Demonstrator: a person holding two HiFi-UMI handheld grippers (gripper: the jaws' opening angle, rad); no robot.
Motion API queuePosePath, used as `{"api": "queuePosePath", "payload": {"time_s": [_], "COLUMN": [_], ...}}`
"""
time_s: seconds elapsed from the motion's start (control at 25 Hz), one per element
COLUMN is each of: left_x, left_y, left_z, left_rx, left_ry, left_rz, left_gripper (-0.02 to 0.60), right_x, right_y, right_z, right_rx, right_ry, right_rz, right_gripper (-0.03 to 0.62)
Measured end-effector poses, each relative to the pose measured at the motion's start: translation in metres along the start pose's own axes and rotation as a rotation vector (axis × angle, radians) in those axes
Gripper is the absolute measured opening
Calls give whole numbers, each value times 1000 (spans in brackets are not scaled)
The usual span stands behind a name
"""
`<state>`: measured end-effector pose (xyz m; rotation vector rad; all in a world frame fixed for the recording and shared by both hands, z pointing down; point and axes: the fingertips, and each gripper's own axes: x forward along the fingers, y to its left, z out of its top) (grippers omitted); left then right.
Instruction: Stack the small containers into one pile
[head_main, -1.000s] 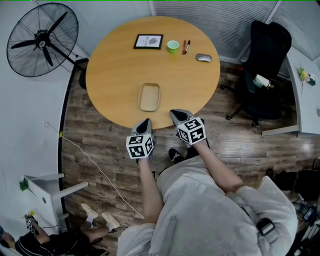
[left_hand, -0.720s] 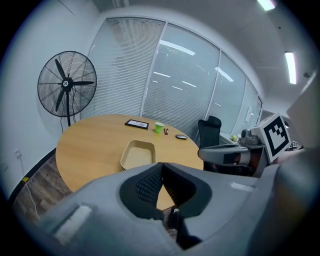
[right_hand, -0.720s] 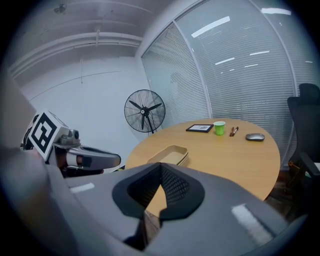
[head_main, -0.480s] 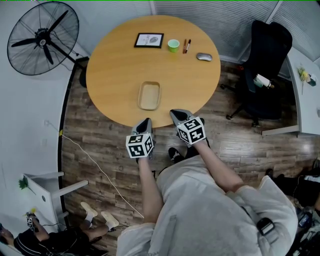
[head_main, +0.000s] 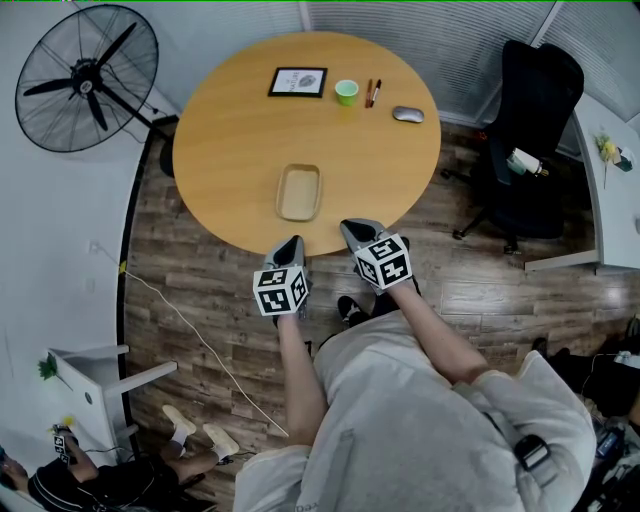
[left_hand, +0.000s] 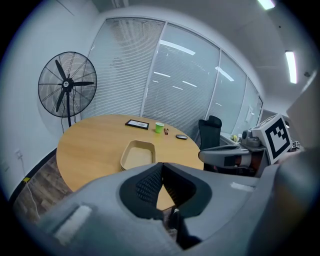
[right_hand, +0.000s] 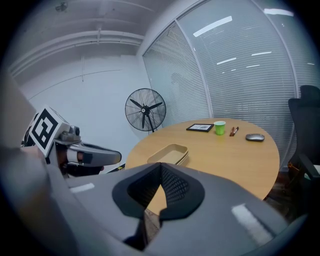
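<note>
The round wooden table (head_main: 240, 140) fills the upper middle of the head view. Its near rim runs just under the tips of the left gripper (head_main: 292, 244) and the right gripper (head_main: 354, 229), which sit side by side at lower centre. Each gripper's jaws are pressed together tip to tip, clamped on no object, as their own views confirm. The stacked tan containers (head_main: 299, 193) lie just above the grippers in the frame, close to the near rim. Bare tabletop spreads wide to the left, to the right and beyond them. From the right gripper view the layered rims of the pile show, and the top container shows only its plain tan floor. Along the table's far edge, at the top of the frame, sit a framed picture (head_main: 297, 82), a green cup (head_main: 346, 92) whose contents cannot be made out, two pens (head_main: 373, 93) and a mouse (head_main: 407, 114). A standing fan (head_main: 88, 78) stands at upper left and a black chair (head_main: 530, 130) at right, both clear of the rim.
</note>
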<state>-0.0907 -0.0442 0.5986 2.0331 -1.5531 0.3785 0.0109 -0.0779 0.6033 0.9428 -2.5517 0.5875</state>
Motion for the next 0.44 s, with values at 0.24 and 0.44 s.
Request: {"api": "queuePosePath", "payload": {"time_s": [0.24, 0.44], "left_x": [2, 4], "left_y": [-1, -3], "left_z": [-1, -2], "left_rx": [1, 1], "left_ry": [2, 0], "left_rz": [-3, -4], "left_gripper": [5, 5], "right_x": [0, -1], "right_y": [-1, -4], "right_z": [-1, -2], "right_rx": [3, 1], "right_ry": [-3, -2], "right_rz": [-1, -2], "right_gripper": [-2, -2]}}
